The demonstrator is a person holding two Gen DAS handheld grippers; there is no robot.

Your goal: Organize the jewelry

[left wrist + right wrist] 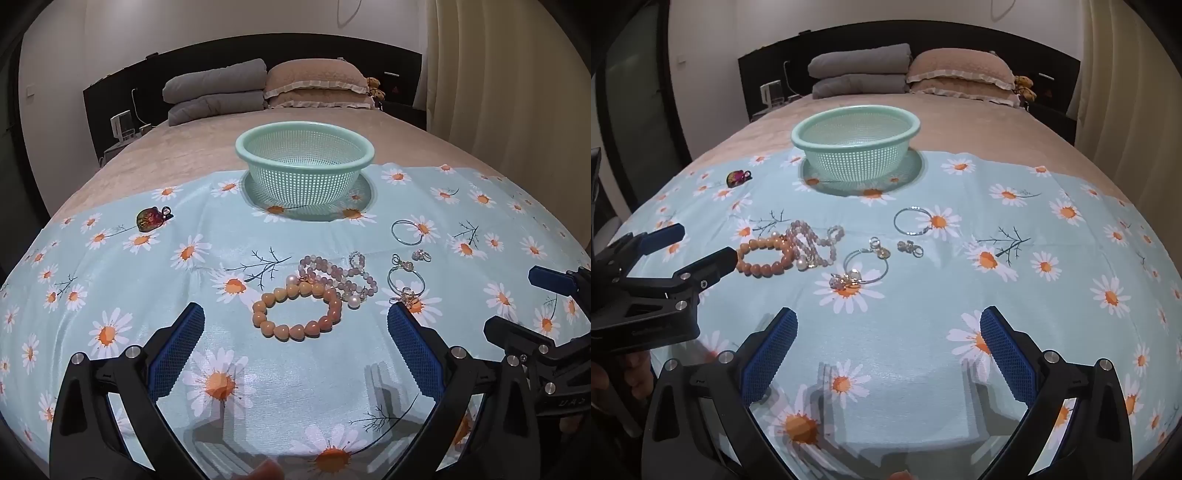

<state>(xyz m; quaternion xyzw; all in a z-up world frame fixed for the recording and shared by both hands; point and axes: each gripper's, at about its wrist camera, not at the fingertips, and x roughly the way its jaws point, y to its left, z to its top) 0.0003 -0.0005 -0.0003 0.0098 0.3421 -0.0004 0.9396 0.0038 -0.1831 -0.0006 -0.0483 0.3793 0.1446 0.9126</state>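
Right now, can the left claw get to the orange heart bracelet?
Probably yes. The left claw is wide open and empty, pointing down at the orange heart bracelet, which lies flat on the daisy cloth just ahead. Nothing blocks the near side; only the pink bead bracelet touches its far edge.

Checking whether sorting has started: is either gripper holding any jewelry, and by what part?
Nothing is held. The left gripper and right gripper are both open above the cloth.

A home bedroom: a made bed (177,155) fills the frame, with stacked grey pillows (216,94) and frilled beige pillows (317,83) at upper centre against a dark headboard (110,92), and a cream curtain (509,74) at upper right.
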